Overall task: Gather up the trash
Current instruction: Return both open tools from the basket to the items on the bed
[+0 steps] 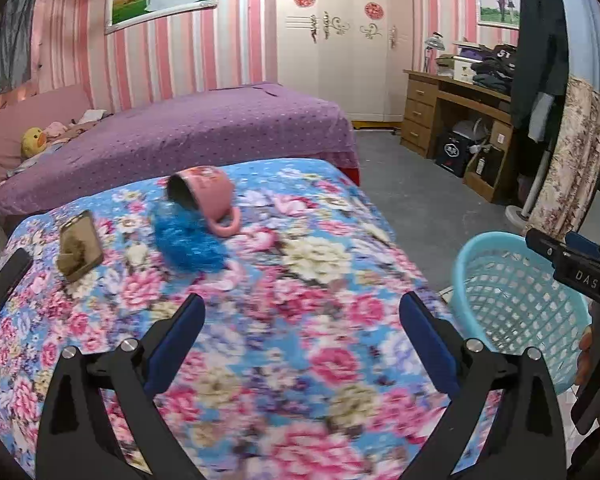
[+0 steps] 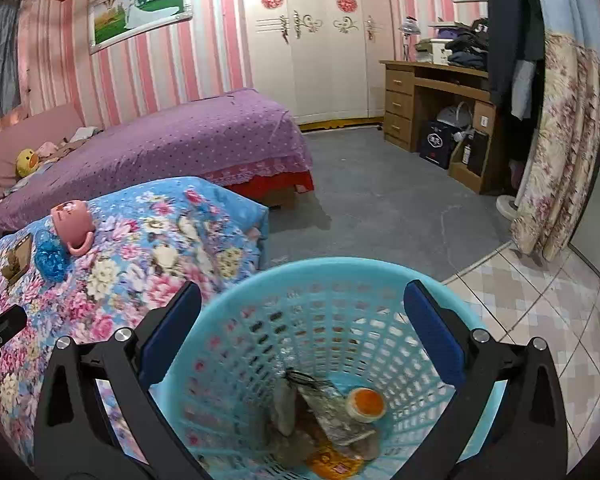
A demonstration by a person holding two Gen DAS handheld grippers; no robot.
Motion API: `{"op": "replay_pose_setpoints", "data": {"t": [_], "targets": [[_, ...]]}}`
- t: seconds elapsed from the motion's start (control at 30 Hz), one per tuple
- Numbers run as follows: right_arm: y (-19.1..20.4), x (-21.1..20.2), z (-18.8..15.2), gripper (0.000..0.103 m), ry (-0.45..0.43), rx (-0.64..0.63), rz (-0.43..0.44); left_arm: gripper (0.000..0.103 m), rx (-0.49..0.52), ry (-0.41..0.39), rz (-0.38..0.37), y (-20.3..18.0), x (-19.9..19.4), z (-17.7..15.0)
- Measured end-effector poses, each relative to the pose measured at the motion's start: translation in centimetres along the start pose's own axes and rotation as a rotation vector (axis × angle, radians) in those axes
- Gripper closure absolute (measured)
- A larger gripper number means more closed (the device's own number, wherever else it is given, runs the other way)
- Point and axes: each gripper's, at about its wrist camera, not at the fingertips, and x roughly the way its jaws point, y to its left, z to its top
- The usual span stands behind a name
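Note:
A light blue mesh basket stands on the floor beside the floral-covered table; it also shows in the left wrist view. Inside it lie crumpled wrappers and an orange-lidded cup. My right gripper is open and empty above the basket mouth. My left gripper is open and empty over the table. On the table's far side lie a blue crinkly wrapper, a tipped pink mug and a gold-backed phone.
A black phone lies at the table's left edge. A purple bed stands behind the table. A wooden desk with clutter and a rolled floral mattress stand at the right. Grey floor lies between.

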Motion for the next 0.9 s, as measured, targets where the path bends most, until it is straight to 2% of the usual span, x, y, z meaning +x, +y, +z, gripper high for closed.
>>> {"op": "replay_pose_setpoints", "data": {"t": [0.33, 0.43, 0.67, 0.9], "targets": [[4.7, 1.9, 0.4, 0.004, 0.014, -0.028, 0.005, 0.007, -0.032, 0.014, 0.079, 7.3, 0.8, 0.0], [6.2, 2.3, 0.1, 0.004, 0.023, -0.048, -0.001, 0.006, -0.032, 0.025, 0.13, 10.0, 1.2, -1.0], [10.0, 3.0, -0.1, 0.004, 0.028, -0.091, 0.019, 0.006, -0.204, 0.081, 0.171, 17.7, 1.9, -1.4], [14.9, 3.5, 0.1, 0.004, 0.038, -0.157, 0.04, 0.006, -0.242, 0.117, 0.269, 23.9, 1.9, -2.0]]}}
